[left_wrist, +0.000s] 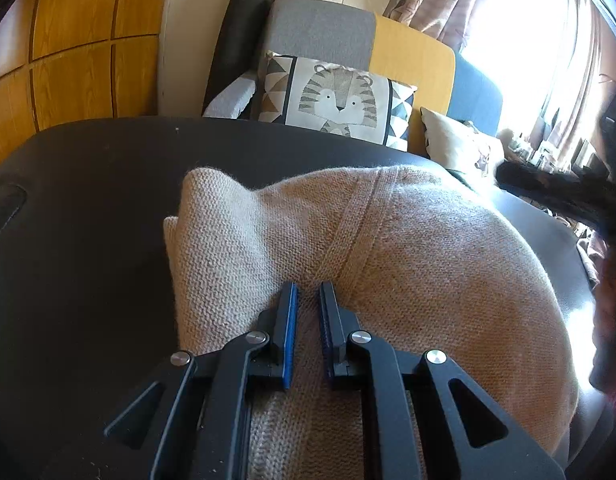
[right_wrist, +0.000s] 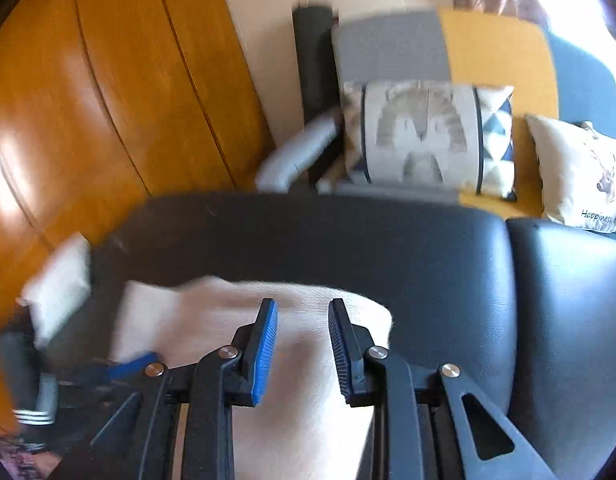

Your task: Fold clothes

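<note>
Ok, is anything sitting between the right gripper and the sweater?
Nothing visible. The right gripper has its jaws apart directly over the beige sweater, with only knit fabric showing between and ahead of its fingers. Beyond the cloth lies bare black cushion.

We see a tiger cushion (left_wrist: 335,98) on a grey, yellow and blue sofa (left_wrist: 319,32) beyond wooden cabinets (left_wrist: 76,48).

Beige knit sweater (left_wrist: 407,248), partly folded and rumpled, one sleeve doubled back, on black leather surface (left_wrist: 88,208)
</note>
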Action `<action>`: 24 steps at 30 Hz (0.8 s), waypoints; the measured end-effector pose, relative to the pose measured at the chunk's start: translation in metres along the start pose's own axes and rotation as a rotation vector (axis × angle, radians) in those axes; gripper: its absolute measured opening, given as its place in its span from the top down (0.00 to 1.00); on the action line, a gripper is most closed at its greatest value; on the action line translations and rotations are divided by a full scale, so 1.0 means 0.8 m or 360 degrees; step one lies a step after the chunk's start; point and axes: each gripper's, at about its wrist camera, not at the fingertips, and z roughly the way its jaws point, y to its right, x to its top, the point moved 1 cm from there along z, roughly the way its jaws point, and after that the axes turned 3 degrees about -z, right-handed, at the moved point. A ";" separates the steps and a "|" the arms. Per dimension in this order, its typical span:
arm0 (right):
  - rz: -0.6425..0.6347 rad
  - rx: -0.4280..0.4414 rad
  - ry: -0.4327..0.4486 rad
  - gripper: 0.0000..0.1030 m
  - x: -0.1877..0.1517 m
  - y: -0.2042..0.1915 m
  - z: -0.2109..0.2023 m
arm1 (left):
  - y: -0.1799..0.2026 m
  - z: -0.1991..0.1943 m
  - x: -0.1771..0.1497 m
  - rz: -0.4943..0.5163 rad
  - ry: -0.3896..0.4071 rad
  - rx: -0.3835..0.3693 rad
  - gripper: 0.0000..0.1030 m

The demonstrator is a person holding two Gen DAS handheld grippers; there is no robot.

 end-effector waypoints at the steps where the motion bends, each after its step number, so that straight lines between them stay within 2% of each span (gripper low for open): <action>1: -0.0022 0.0010 -0.0005 0.75 -0.005 -0.006 -0.009 | 0.000 0.000 0.000 -0.0001 0.0000 -0.0001 0.88; 4: -0.0119 -0.0010 -0.0036 0.74 -0.028 -0.026 -0.025 | 0.000 0.000 0.002 0.0006 0.0002 0.0007 0.88; 8: -0.0255 -0.0163 -0.0094 0.74 -0.064 -0.040 -0.009 | 0.001 -0.002 0.002 0.0017 0.0003 0.0020 0.88; 11: -0.0217 -0.0185 -0.0009 0.74 -0.077 -0.035 -0.007 | 0.003 -0.003 0.003 0.0027 0.0008 0.0033 0.88; 18: -0.0202 -0.0186 0.0060 0.74 -0.082 -0.031 -0.013 | 0.006 -0.011 0.008 0.0037 -0.0013 0.0058 0.87; 21: -0.0214 -0.0205 0.0068 0.74 -0.082 -0.033 -0.013 | 0.002 -0.031 0.013 -0.0056 -0.0005 0.0107 0.85; 24: -0.0220 -0.0217 0.0073 0.74 -0.083 -0.035 -0.015 | -0.006 -0.042 0.013 -0.0132 0.0012 0.0165 0.78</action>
